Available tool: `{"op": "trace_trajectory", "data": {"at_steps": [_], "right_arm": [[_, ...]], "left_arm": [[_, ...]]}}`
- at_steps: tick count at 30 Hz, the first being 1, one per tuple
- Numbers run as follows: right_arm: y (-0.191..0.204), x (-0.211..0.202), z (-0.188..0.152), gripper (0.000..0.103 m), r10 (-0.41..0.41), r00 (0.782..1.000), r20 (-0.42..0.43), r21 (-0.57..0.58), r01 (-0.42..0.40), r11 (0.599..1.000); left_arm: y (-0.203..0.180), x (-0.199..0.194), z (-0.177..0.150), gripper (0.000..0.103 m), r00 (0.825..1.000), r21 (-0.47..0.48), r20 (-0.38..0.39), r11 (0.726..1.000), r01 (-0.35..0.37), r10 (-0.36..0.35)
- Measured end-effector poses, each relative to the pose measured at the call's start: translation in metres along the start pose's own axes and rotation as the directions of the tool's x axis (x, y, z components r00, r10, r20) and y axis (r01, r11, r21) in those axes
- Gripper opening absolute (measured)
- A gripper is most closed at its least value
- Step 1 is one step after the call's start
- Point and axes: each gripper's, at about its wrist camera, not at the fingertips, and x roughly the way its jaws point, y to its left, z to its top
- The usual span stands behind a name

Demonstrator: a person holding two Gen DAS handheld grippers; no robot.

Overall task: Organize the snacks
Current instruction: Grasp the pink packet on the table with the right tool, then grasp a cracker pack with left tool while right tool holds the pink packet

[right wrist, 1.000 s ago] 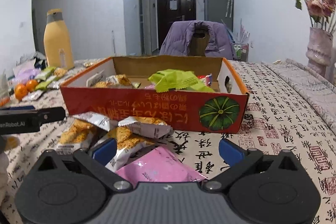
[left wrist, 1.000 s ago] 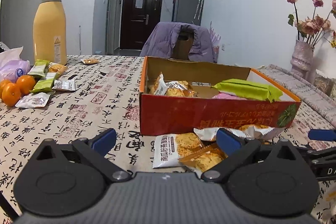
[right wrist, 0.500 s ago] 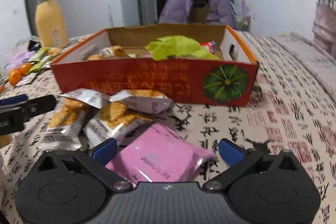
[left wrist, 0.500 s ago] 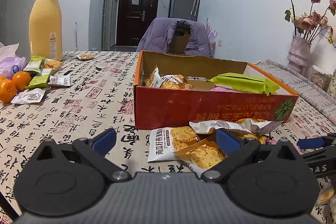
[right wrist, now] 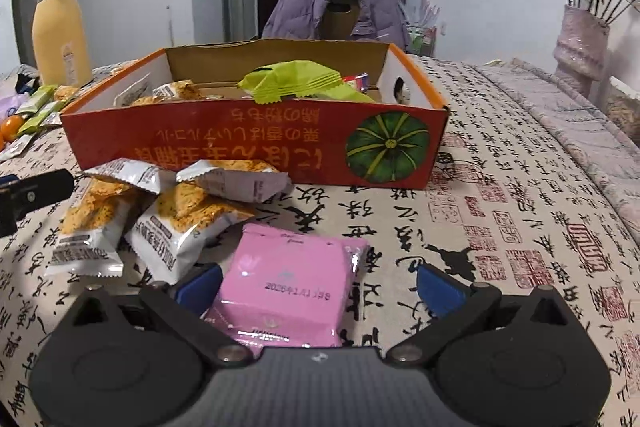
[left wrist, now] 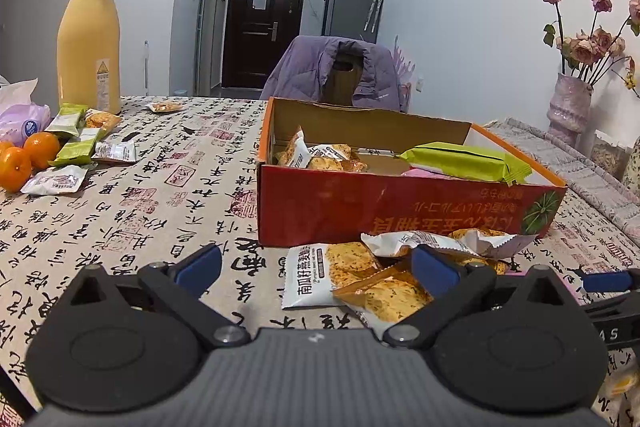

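An open red cardboard box (left wrist: pixel 360 203) (right wrist: pixel 248 143) stands on the table and holds a green snack pack (left wrist: pixel 460 163) (right wrist: pixel 296 81) and cracker packets (left wrist: pixel 320 157). Several white and orange cracker packets (left wrist: pixel 344 275) (right wrist: pixel 180 215) lie in front of the box. A pink pack (right wrist: pixel 288 287) lies flat between my right gripper's fingers. My right gripper (right wrist: pixel 320 287) is open around it, low over the table. My left gripper (left wrist: pixel 316 267) is open and empty, just short of the cracker packets.
A yellow thermos (left wrist: pixel 88 39) stands at the far left, with oranges (left wrist: pixel 24 159), green and white snack packets (left wrist: pixel 76 143) and a purple tissue pack (left wrist: pixel 24 119) near it. A vase of dried flowers (left wrist: pixel 568 107) stands at the right. A chair with a purple jacket (left wrist: pixel 340 71) is behind the table.
My right gripper has tilted down and moved forward, so the pink pack now lies between its open fingers. My left gripper has drawn back slightly and stays open.
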Motion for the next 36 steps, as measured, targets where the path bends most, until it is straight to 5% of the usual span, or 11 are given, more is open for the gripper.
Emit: {"op": "trace_trajectory", "data": {"at_steps": [11,18,36], "right_arm": [[-0.008,-0.01,-0.016,0.103,-0.005,1.0,0.018,0.059,0.004,0.998],[-0.013,-0.018,-0.019,0.074,0.012,0.998,0.054,0.059,-0.015,0.998],[-0.036,-0.028,-0.015,0.072,0.1,0.981,0.169,0.075,-0.114,0.991]], "left_arm": [[0.0,-0.002,-0.001,0.103,1.0,-0.001,0.007,1.0,0.002,-0.002],[-0.001,-0.002,-0.001,0.103,1.0,0.001,0.008,1.0,-0.006,0.006],[0.001,-0.007,-0.001,0.103,0.996,-0.005,-0.058,0.998,-0.067,0.066]]}}
